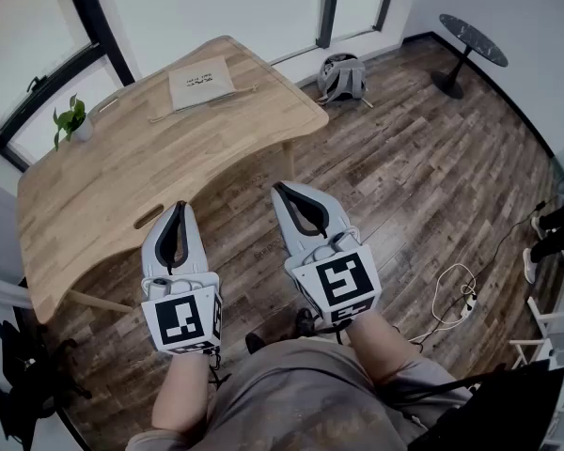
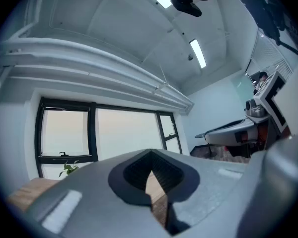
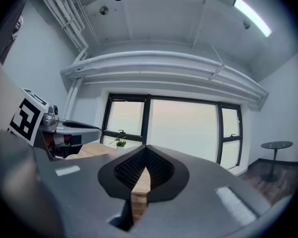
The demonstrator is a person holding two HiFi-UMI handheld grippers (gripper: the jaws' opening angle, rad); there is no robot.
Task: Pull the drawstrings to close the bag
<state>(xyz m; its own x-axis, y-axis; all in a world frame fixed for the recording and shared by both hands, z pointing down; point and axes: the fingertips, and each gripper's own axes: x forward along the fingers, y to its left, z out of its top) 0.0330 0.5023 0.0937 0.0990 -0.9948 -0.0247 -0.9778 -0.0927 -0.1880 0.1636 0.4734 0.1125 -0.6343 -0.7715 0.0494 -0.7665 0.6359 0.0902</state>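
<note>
Forearms bare and stretched forward, I hold both tools level and side by side above the plank floor (image 1: 404,172), short of the table's near edge. My left gripper (image 1: 180,207) and my right gripper (image 1: 282,190) each have their jaws brought together at the tips with nothing caught between them. Behind the meeting tips a teardrop gap stays open, lined with ribbed black pads (image 3: 126,168), and only bare wood shows through it. The shells are smooth matte grey, with a cube of black and white squares (image 1: 183,319) at the back. The bag (image 1: 202,82), a flat square of pale cloth, lies on the far side of the curved light-wood table (image 1: 103,191), well apart from both tools, its thin cords (image 1: 162,115) trailing onto the tabletop.
</note>
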